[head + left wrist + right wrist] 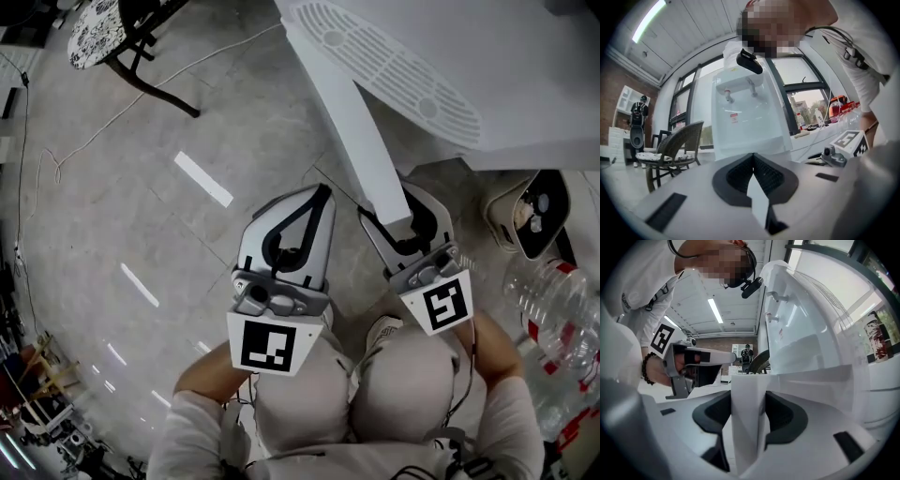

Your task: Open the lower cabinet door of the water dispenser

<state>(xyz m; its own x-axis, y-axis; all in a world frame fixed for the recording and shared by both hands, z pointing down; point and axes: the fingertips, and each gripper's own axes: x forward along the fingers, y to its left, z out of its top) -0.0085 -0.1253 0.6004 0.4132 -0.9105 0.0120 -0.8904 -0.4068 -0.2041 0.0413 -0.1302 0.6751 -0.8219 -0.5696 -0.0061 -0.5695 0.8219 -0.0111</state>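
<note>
The white water dispenser [412, 84] stands in front of me, seen from above in the head view. Its lower cabinet door [356, 122] is a narrow white panel that stands swung out toward me. My right gripper [396, 214] is shut on the door's free edge. In the right gripper view the door [746, 380] fills the gap between the two dark pads of the right gripper [747, 401]. My left gripper [322, 195] hangs just left of the door, shut with nothing in it. In the left gripper view the left gripper [753, 158] points at the dispenser [745, 117].
A chair [103, 33] stands at the far left, with a thin cable [122, 112] across the tiled floor. Large water bottles [558, 314] and a beige container [530, 216] sit at the right. My knees [356, 384] are just below the grippers.
</note>
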